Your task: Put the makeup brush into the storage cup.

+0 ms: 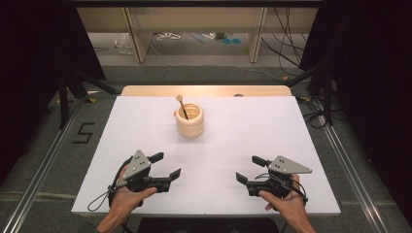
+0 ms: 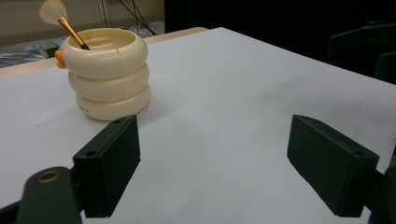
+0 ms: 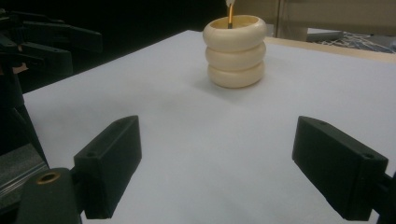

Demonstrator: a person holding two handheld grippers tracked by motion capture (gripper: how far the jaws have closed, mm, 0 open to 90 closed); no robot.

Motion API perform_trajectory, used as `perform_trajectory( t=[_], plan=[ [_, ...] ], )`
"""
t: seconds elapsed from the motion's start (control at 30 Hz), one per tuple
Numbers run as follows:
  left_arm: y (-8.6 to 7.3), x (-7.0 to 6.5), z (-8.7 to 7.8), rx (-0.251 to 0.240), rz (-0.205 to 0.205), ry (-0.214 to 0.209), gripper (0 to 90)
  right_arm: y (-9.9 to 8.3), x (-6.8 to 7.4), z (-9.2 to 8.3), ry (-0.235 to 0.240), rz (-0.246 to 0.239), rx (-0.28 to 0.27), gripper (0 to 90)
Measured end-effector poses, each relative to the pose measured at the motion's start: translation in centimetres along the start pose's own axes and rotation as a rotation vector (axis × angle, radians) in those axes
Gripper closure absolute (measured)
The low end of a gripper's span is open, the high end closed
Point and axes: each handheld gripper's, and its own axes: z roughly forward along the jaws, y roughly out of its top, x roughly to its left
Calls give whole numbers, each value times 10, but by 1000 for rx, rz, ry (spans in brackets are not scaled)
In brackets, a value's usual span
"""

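Both claws, left (image 1: 165,165) and right (image 1: 249,169), stood apart, empty, well short of the cream ringed holder (image 1: 189,121); approach pending toward its orange-handled brush (image 1: 182,106).

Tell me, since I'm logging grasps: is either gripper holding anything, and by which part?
Nothing. The left gripper and right gripper are both open and empty.

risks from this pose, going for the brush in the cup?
1. The brush leans against the rim of the ribbed cream cup; pulling it sideways could tip the cup, which stands free on the white table.
2. The handle is thin: the left tongs and right tongs, both wide open, might close beside it or knock it.
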Motion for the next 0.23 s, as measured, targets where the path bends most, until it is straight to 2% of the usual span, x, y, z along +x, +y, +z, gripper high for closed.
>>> perform_trajectory(
  t=[0.13, 0.2, 0.23],
  plan=[
    [0, 0, 0, 3, -3, 3, 158, 0, 0, 0, 1, 1, -2, 165],
    [-1, 0, 2, -5, 0, -8, 158, 0, 0, 0, 3, 1, -8, 165],
    [0, 0, 1, 7, 0, 1, 158, 0, 0, 0, 4, 0, -7, 165]
  ],
)
